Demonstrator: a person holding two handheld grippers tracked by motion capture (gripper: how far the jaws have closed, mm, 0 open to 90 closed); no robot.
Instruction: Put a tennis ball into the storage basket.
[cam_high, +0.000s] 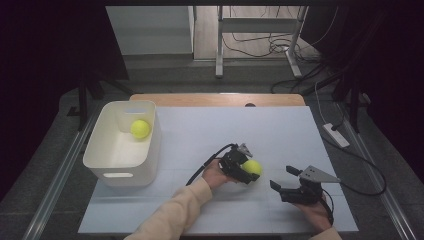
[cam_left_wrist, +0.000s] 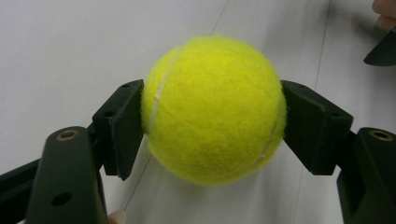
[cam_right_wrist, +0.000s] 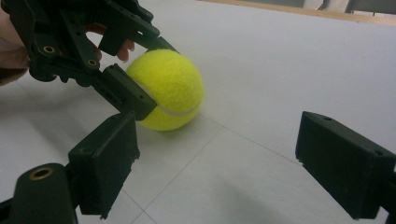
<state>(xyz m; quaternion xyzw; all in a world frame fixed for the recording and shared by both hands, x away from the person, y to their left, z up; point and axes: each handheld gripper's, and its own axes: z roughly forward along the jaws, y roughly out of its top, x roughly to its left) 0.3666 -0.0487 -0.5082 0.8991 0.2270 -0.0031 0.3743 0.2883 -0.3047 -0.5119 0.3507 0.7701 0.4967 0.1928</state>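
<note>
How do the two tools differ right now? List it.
The left tool is shut on a tennis ball, its pads pressing both sides; the right tool is open, nothing between its pads. The left tool sits nearer the table's middle; the right tool sits toward the near right edge. Both are black, hand-held, low over the white table.

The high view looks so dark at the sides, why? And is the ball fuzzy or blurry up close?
High view: light falls on the table, the room around stays dark. Left gripper view: the tennis ball is sharp, its fuzz showing. Right gripper view: sharp too, soft shadow beneath.
</note>
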